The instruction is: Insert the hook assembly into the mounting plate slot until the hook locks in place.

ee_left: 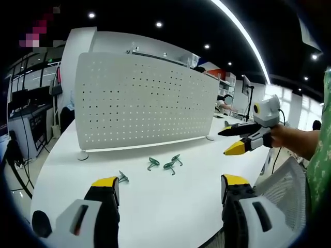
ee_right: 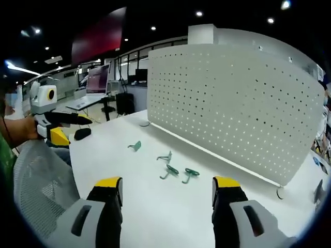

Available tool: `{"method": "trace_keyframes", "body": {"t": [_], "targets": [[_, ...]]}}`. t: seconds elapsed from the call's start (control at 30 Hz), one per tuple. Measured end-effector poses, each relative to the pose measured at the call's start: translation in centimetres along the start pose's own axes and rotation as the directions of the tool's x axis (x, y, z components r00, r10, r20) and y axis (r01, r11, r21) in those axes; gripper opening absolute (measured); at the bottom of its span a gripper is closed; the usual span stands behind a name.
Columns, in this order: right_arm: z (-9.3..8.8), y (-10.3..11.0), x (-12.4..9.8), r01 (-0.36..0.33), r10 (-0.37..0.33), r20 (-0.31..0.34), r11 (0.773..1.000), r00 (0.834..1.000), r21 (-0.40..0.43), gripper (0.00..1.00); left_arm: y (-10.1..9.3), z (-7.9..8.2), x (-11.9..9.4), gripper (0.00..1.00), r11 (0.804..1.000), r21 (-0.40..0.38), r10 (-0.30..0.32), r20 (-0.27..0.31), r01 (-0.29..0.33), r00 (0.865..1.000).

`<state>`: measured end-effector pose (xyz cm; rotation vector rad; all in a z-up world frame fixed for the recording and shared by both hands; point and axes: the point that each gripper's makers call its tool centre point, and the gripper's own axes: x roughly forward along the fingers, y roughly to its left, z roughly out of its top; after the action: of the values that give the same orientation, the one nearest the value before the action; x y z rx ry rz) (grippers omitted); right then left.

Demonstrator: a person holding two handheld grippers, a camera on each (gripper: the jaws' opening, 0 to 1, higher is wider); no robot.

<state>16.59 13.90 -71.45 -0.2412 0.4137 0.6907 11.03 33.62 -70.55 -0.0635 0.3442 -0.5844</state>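
Jaws apart, both grippers, empty | green hooks (ee_left: 164, 164) on white desk (ee_left: 170, 206) | office, ceiling lights

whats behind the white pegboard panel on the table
Above the pegboard panel a white pillar and office desks with monitors show. What sits directly behind it on the table is covered by the panel.

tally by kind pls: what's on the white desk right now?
Small green metal hooks: 4, at
White perforated metal mounting plate, upright on round feet: 1
Total: 5
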Motion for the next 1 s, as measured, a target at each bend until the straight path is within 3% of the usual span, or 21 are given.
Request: {"method": "trace_keyframes", "body": {"t": [0.3,1.0], "targets": [[-0.3,-1.0,1.3,-0.017,0.016,-0.03,0.999,0.999,-0.038,0.61,0.0,0.0,0.0,0.83,1.0,-0.001,0.003,0.003,-0.003,1.0],[-1.1,-2.9,4.1,-0.051,0.04,-0.104,0.994,0.994,-0.098,0.53,0.0,-0.2,0.1,0.82,1.0,0.005,0.005,-0.009,-0.005,1.0]]}}
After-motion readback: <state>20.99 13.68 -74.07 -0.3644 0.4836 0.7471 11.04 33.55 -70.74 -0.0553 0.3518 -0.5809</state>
